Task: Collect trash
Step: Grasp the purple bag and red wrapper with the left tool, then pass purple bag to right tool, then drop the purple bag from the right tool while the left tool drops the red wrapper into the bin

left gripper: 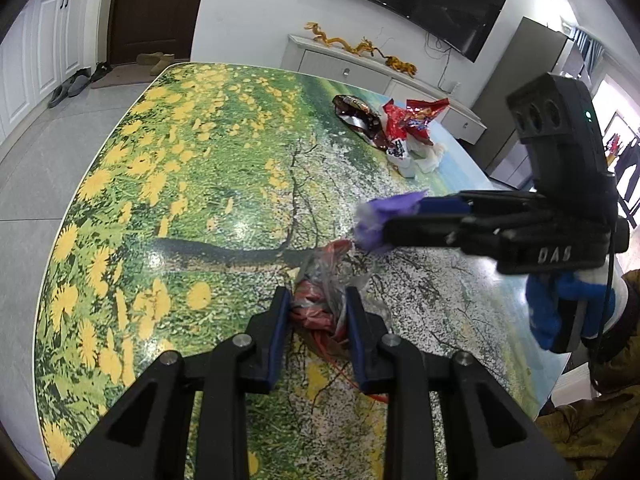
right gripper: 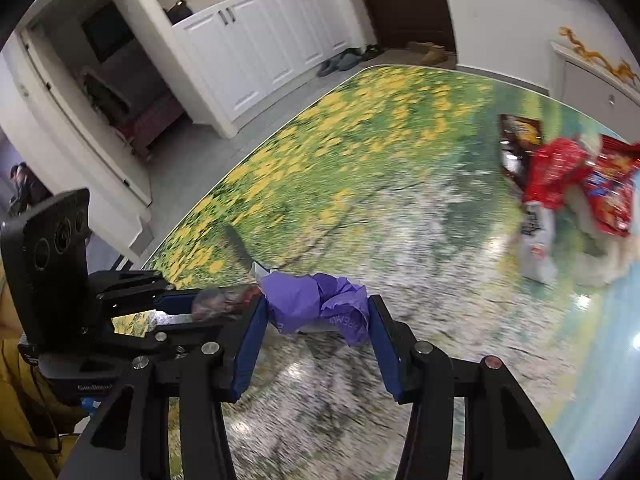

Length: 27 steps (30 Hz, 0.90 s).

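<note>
Crumpled purple wrapper (right gripper: pixel 316 304) pinched in right gripper (right gripper: pixel 318 312); left gripper (left gripper: pixel 318 312), 9 o'clock, clamps red-clear plastic bag (left gripper: pixel 324 292).

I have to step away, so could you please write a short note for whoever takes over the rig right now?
Left claw: shut on a crumpled clear-and-red plastic bag, near the table's front edge.
Right claw: shut on a crumpled purple wrapper, carried just above the bag.
Done: two pieces picked up.
Left: the brown snack packet, red snack bags and white paper still lie together at the far side. No bin is in view.
</note>
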{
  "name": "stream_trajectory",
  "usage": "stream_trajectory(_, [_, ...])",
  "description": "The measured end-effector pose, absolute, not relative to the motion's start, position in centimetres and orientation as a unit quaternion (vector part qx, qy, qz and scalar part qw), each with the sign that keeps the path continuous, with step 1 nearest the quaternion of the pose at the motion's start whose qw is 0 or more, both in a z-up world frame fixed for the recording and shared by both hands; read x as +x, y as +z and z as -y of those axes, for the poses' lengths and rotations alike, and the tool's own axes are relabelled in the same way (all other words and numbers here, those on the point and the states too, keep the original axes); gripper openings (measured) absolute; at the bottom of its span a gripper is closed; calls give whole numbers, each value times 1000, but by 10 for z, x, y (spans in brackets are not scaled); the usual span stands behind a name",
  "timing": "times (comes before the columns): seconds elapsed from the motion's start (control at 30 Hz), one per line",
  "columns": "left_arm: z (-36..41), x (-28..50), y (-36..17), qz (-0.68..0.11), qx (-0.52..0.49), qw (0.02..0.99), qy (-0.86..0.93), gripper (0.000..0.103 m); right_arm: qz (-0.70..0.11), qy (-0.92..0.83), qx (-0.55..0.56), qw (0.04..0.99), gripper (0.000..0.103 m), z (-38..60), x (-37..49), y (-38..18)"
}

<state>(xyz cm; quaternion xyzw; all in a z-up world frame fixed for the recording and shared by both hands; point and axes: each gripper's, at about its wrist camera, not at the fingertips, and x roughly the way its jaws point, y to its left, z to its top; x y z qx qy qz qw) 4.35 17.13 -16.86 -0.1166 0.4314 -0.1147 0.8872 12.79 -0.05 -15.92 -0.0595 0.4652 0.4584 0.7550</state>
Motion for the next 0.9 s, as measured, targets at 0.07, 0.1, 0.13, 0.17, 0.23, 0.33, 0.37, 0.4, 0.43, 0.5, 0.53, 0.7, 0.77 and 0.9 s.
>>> stream_trajectory(0.07, [-170,44,-168,-436,-115,886,-109,26,-462,447,-55,764,48,11,131,-156])
stream_trajectory(0.1, [-170,44,-167,-438,-115,885,-108,26,-460,442,-51,769,48,19,132,-154])
stream_trajectory(0.13, [-168,45,-167,-439,-115,884,-107,25,-456,436,-45,774,48,29,132,-151])
stream_trajectory(0.17, [-166,46,-166,-441,-115,883,-108,25,-453,430,-42,780,48,36,133,-148])
stream_trajectory(0.23, [-160,50,-163,-443,-113,882,-114,25,-447,419,-35,789,48,52,133,-144])
stream_trajectory(0.33, [-144,57,-153,-441,-100,883,-127,25,-438,398,-21,806,48,83,133,-137])
stream_trajectory(0.37, [-138,60,-149,-439,-96,883,-132,25,-433,390,-15,812,48,94,133,-134])
stream_trajectory(0.4, [-131,63,-145,-438,-91,884,-138,25,-429,380,-10,819,48,106,133,-131])
stream_trajectory(0.43, [-123,67,-141,-437,-87,883,-146,25,-425,371,-6,825,48,117,134,-129])
stream_trajectory(0.5, [-104,77,-133,-438,-80,880,-165,25,-415,348,6,840,48,145,134,-124])
stream_trajectory(0.53, [-96,81,-131,-439,-78,879,-172,25,-411,336,10,847,48,156,134,-122])
stream_trajectory(0.7, [-28,116,-113,-443,-60,864,-232,25,-396,249,28,884,48,230,135,-117])
stream_trajectory(0.77, [11,135,-105,-444,-51,854,-264,25,-394,211,43,894,48,264,135,-118])
stream_trajectory(0.9, [99,166,-96,-452,-21,832,-321,25,-394,116,70,909,48,340,131,-128])
